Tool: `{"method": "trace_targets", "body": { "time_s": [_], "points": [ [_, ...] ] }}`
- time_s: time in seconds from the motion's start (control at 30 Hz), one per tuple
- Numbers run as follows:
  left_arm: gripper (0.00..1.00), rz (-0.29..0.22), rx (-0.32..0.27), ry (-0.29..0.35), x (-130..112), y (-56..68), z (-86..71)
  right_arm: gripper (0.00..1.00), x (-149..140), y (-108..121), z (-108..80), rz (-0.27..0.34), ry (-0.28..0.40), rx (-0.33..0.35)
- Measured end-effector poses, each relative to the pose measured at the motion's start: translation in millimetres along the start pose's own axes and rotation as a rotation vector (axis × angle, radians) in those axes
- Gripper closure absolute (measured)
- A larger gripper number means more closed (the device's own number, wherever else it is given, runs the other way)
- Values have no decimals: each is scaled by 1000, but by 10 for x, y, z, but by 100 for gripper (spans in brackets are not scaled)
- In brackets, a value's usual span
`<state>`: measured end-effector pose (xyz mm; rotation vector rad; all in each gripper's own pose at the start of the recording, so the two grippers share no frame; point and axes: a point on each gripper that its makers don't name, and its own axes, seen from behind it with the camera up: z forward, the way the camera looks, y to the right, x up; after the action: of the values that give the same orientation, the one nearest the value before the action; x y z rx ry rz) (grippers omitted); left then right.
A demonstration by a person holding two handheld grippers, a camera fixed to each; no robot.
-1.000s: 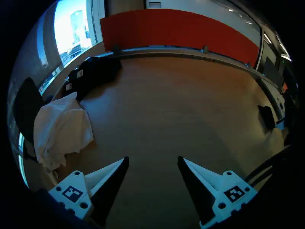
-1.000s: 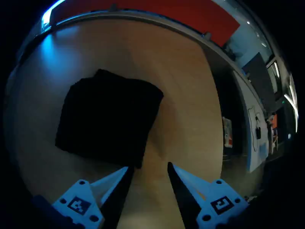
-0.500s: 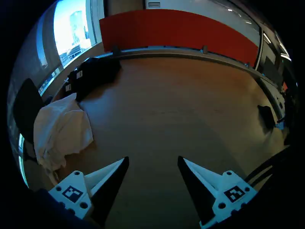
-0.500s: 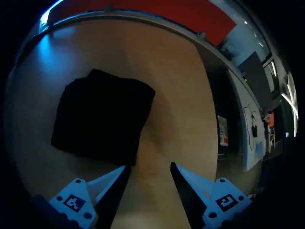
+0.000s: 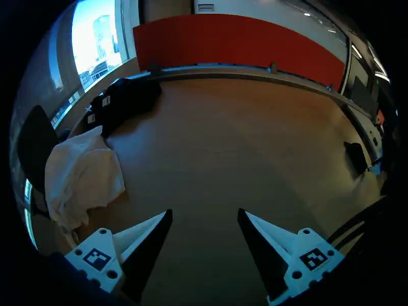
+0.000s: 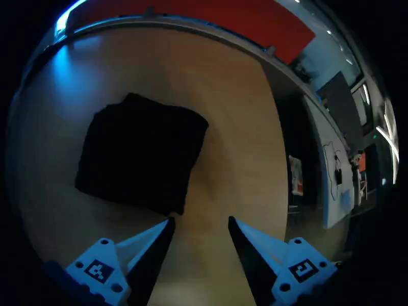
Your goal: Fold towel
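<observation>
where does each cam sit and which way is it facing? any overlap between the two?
Left gripper view: rides the left gripper, open at the bottom edge; looks forward across the wooden table to the red panel, white cloth at left.
Right gripper view: rides the right gripper, open at the bottom edge; tilted down at the dark folded towel lying on the table.
Shared: the table and the red panel.

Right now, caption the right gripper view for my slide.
Open right gripper faces a folded dark towel lying flat on the wooden table.
</observation>
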<state>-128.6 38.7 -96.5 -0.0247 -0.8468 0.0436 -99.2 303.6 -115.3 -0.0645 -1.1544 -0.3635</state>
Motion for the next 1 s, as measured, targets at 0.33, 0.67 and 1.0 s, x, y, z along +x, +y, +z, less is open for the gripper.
{"method": "trace_targets", "body": {
  "time_s": [0.33, 0.67, 1.0],
  "points": [
    [6, 0, -9, 8, 24, 0, 6, 0, 192, -22, -247, 45, 95, -15],
    [6, 1, -18, 20, 87, 18, 18, 0, 509, -84, -518, 104, 223, -24],
    [6, 6, -22, 37, 173, 2, 31, 0, 1180, -193, -998, 231, 492, -8]
  ]
}}
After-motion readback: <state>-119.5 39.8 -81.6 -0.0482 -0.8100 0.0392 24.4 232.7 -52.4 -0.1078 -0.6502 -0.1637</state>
